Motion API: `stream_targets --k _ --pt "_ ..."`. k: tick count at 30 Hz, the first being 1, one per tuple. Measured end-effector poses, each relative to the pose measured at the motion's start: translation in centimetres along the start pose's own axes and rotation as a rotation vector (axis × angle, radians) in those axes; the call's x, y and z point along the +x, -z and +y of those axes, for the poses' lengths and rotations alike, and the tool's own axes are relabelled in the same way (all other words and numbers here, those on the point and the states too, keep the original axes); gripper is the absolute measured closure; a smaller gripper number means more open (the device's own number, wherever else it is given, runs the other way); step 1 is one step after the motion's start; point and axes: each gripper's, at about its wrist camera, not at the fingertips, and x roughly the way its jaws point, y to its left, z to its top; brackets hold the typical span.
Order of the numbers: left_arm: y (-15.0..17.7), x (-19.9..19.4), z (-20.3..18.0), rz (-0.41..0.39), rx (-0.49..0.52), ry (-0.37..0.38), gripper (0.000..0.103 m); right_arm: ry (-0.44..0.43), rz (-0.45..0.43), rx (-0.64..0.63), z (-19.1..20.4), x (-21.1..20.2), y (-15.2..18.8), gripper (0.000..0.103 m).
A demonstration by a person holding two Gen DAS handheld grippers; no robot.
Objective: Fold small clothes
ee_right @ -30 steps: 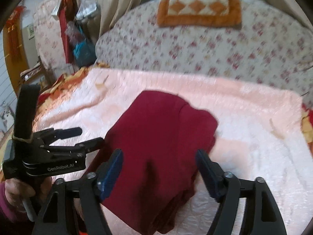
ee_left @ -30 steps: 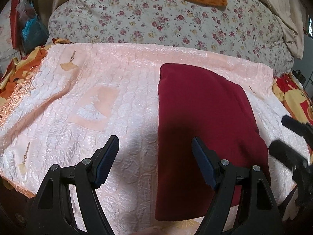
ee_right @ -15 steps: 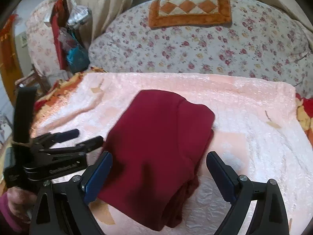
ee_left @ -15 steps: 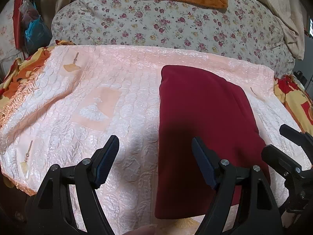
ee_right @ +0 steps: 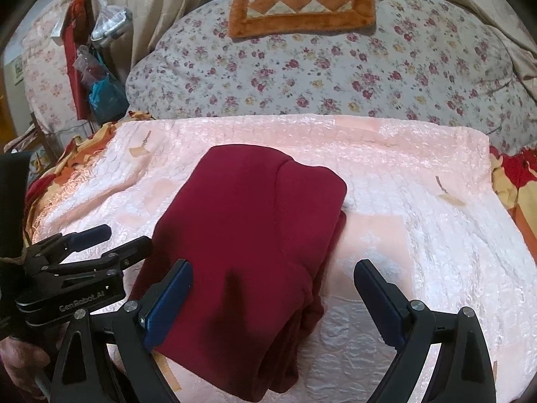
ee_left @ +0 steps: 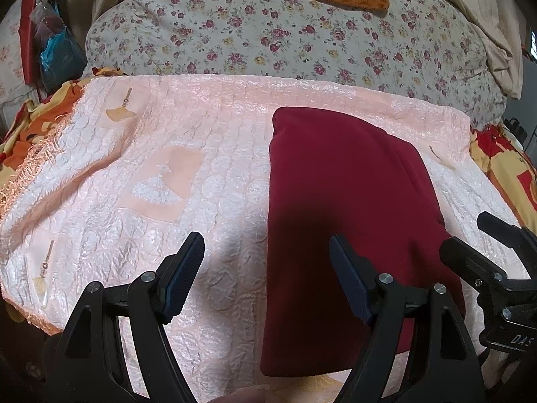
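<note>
Maroon garment (ee_left: 352, 194), folded into a thick oblong, lies flat on a shiny pink quilted bedspread (ee_left: 208, 154) spread over the bed. In the left wrist view the garment fills the area from 12 to 5 o'clock of centre, its long side running away from the camera. The left tool (ee_left: 266, 277) hangs over the near edge of the bedspread with its jaws standing wide apart and nothing between them; its left pad is over bare pink cloth at 7 o'clock, its right pad over the garment's left part at 5 o'clock. In the right wrist view the garment (ee_right: 248, 235) sits at centre, turned on a slant, with stacked layers showing along its right edge. The right tool (ee_right: 272, 297) is also spread wide and grips nothing, the left pad over the garment's near corner, the right pad over bare bedspread. Whether either tool touches the cloth cannot be told. A floral duvet (ee_right: 335, 70) lies bunched at 12 o'clock beyond the bedspread, with an orange checked mat (ee_right: 302, 3) on it.
</note>
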Motion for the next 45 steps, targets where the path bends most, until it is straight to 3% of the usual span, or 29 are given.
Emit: stream_targets --k 45 --pt "0.4 1.3 -0.2 0.027 -0.002 -0.006 0.026 0.040 0.064 0.007 -0.1 1.8 0.2 0.007"
